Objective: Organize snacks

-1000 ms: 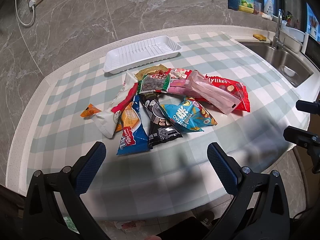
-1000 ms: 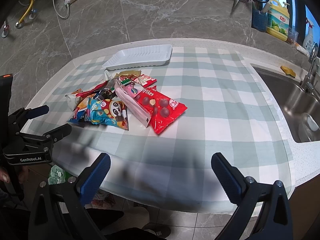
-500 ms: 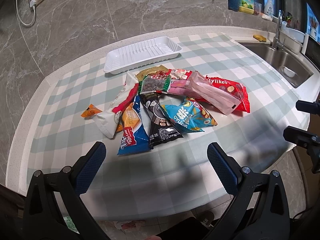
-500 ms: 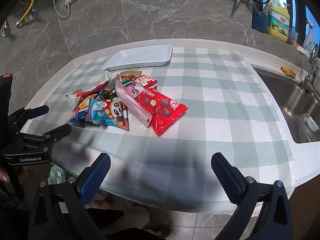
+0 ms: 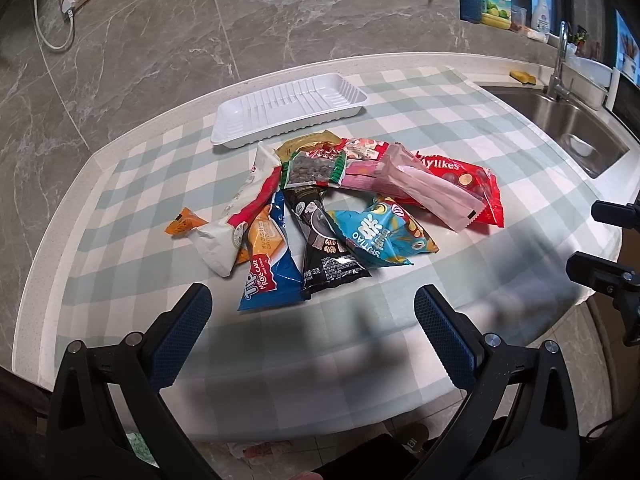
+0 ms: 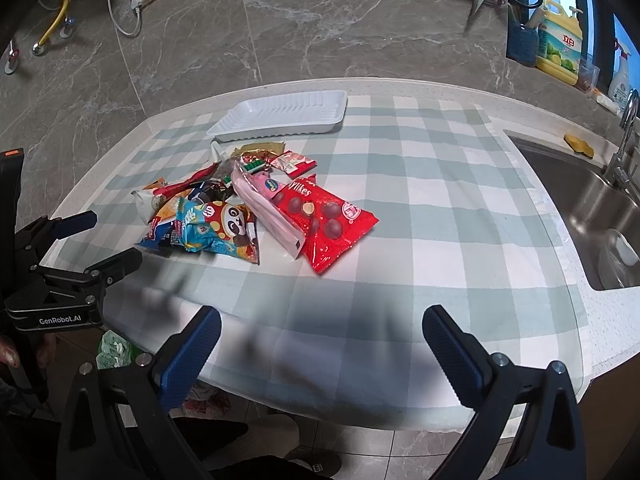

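Checked tablecloth [image 5: 460, 128]: snack pile [image 5: 340, 208] before white tray [image 5: 288, 110].

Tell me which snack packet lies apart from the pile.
The small orange packet, alone on the cloth at the pile's left edge; the other packets overlap.

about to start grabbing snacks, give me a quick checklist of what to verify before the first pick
1. Left gripper jaws open and holding nothing: ok.
2. Right gripper jaws open and holding nothing: ok.
3. White tray upright, with no snack in it, behind the pile: ok.
4. Snacks all on the checked cloth, none over the edge: ok.
5. A top packet free to lift: ok, the pink packet lies over the red Mylikes bag.
6. Blue Tipo bag free of overlap: not ok, the black packet overlaps its edge.
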A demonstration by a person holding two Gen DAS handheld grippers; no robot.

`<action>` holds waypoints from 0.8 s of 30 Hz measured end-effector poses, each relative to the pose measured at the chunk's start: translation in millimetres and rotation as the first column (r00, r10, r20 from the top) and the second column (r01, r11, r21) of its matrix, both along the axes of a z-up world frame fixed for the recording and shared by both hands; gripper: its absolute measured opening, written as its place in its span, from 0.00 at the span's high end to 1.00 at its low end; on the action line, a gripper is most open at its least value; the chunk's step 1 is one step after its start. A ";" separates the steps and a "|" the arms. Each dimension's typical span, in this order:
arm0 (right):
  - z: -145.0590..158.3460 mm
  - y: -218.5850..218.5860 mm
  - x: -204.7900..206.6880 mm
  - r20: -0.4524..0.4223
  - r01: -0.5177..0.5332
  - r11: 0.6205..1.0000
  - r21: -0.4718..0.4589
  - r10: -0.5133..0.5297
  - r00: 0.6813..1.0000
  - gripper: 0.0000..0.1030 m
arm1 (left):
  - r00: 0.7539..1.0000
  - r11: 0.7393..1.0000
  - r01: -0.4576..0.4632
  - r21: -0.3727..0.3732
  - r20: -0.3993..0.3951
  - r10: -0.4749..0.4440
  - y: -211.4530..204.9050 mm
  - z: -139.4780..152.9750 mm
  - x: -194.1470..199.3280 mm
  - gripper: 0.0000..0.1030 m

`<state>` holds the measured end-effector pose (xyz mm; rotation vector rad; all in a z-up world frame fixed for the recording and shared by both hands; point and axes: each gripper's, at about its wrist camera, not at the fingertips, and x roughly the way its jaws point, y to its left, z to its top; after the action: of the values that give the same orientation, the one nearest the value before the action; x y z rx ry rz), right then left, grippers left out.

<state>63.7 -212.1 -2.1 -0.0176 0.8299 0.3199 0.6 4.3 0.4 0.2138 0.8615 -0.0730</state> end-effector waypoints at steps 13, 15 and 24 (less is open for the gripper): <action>-1.1 -4.9 3.1 0.000 0.000 1.000 0.000 0.000 1.000 0.00 | 1.000 1.000 -0.001 -0.001 0.000 0.001 0.4 -0.3 -0.1 0.00; -1.8 -7.5 3.4 0.000 0.000 1.000 -0.001 0.000 1.000 0.00 | 1.000 1.000 0.000 -0.001 0.001 0.000 0.6 -0.3 -0.2 0.00; -0.4 -0.8 4.9 -0.002 0.002 1.000 -0.001 -0.002 1.000 0.00 | 1.000 1.000 0.001 -0.002 0.000 -0.001 1.1 -0.1 0.8 0.00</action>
<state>68.7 -212.9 -2.5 -0.0174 0.8325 0.3172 1.4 5.4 0.3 0.2126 0.8617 -0.0747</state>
